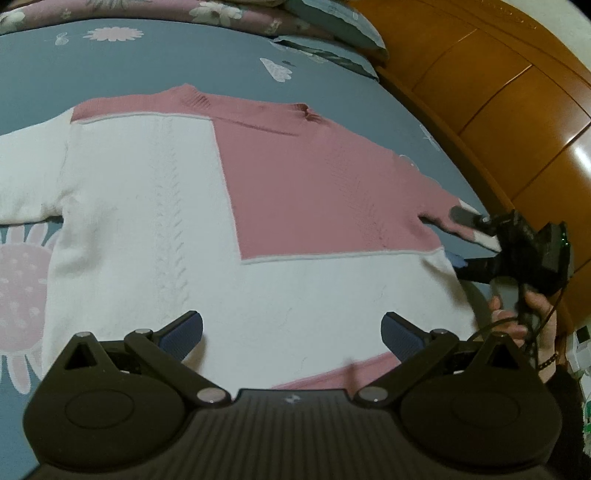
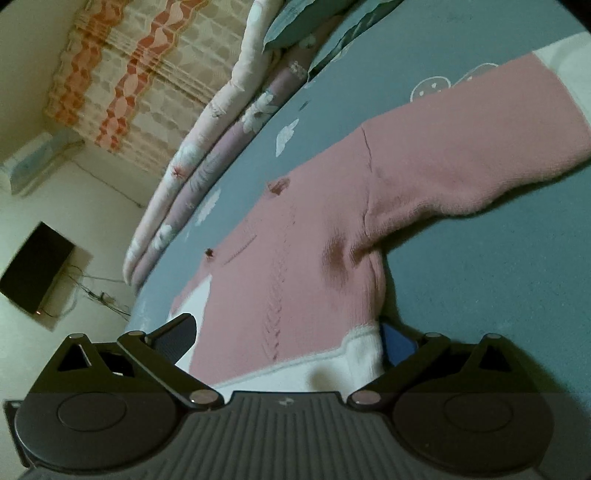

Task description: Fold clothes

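A pink and white knit sweater (image 1: 314,184) lies spread flat on the blue-grey bed sheet (image 1: 184,62), with its white sleeve (image 1: 29,177) reaching left. My left gripper (image 1: 291,336) hovers open over the white lower part, with nothing between its fingers. At the sweater's right side a hand (image 1: 528,314) holds my right gripper (image 1: 460,240), whose fingers stand apart around the armpit area. In the right wrist view the sweater (image 2: 295,258) and its pink sleeve (image 2: 461,147) fill the middle. The right gripper (image 2: 288,339) is open, with the sweater's side edge between its fingers.
A wooden headboard (image 1: 498,110) runs along the bed's right side. Folded floral quilts and pillows (image 1: 258,14) lie at the far end of the bed, and the quilts (image 2: 192,173) show in the right wrist view too. A curtain (image 2: 129,74) and a black screen (image 2: 33,266) are on the wall.
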`<state>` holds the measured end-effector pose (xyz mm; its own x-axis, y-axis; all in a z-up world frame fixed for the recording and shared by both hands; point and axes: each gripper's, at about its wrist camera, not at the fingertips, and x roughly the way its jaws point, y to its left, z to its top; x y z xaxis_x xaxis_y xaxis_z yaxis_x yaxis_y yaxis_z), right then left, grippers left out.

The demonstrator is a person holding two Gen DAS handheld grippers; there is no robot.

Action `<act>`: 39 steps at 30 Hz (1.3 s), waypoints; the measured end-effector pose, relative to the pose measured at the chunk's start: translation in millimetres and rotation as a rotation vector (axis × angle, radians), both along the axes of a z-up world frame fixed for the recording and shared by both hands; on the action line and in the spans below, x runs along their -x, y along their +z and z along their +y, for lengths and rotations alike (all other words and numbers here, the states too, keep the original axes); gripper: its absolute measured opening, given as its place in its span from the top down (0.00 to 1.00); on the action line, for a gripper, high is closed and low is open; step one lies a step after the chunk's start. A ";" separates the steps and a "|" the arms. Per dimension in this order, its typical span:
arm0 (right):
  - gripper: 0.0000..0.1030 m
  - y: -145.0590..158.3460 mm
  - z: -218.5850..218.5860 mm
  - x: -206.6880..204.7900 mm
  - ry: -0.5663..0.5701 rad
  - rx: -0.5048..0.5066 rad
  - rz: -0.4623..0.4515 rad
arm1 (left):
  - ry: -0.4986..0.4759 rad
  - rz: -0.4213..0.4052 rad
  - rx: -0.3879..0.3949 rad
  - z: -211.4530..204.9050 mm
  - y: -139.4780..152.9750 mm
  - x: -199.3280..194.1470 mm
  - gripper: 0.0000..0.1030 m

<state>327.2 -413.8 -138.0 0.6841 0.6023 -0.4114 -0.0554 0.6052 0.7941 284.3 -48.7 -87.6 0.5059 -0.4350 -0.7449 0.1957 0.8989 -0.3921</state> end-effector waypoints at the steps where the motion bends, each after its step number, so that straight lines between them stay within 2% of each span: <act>1: 0.00 0.2 -7.1 3.1 -0.014 -0.052 -0.012 | 0.002 -0.004 -0.001 1.0 0.5 0.3 0.01; 4: 0.00 3.9 -34.0 18.5 -0.062 -0.227 -0.094 | 0.015 -0.012 0.009 4.8 1.0 0.2 0.01; 7: 0.00 9.6 -54.8 33.4 -0.086 -0.343 -0.196 | 0.024 -0.007 0.018 6.8 -1.3 -0.3 0.01; 10: 0.00 14.3 -48.3 32.8 -0.062 -0.284 -0.178 | 0.021 0.000 0.014 5.0 -3.9 -1.4 0.01; 15: 0.00 11.1 -3.1 13.2 0.025 -0.037 -0.023 | 0.013 0.001 0.010 0.5 -5.7 -3.0 0.01; 17: 0.05 7.2 10.2 7.5 0.033 0.060 0.047 | 0.010 0.001 0.004 -0.7 -5.5 -3.2 0.01; 21: 0.05 27.6 17.6 19.8 0.021 0.167 0.048 | -0.001 -0.009 -0.006 -0.3 -2.2 -0.1 0.01; 23: 0.03 36.4 23.0 26.2 0.024 0.189 0.005 | -0.004 -0.017 -0.013 -0.5 -0.7 1.2 0.01; 27: 0.03 32.8 22.0 14.2 -0.010 0.121 -0.047 | 0.014 -0.023 -0.032 -1.8 1.8 1.3 0.01; 29: 0.03 21.2 19.6 -0.3 -0.056 0.093 -0.007 | 0.015 -0.020 -0.038 -2.1 4.1 2.4 0.01; 30: 0.05 13.9 18.8 -7.2 -0.082 0.085 0.031 | 0.014 -0.025 -0.045 -2.3 6.4 4.0 0.01; 31: 0.12 10.6 17.6 -11.1 -0.110 0.090 0.045 | 0.010 -0.031 -0.052 -1.5 8.4 5.5 0.01; 33: 0.19 17.9 14.5 -6.3 -0.140 0.149 0.054 | 0.001 -0.042 -0.063 1.5 11.5 7.9 0.01; 35: 0.18 23.6 13.6 -0.9 -0.147 0.159 0.025 | 0.007 -0.050 -0.070 5.3 11.5 9.8 0.01; 37: 0.12 28.5 13.2 4.1 -0.150 0.157 -0.014 | 0.020 -0.043 -0.067 7.3 8.9 11.0 0.01; 39: 0.11 32.9 14.3 6.6 -0.146 0.139 -0.057 | 0.032 -0.030 -0.061 8.5 4.9 12.0 0.01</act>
<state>320.6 -399.4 -105.1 0.7847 0.4352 -0.4415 -0.0015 0.7135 0.7006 272.3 -40.3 -82.6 0.5409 -0.3727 -0.7540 0.1774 0.9269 -0.3309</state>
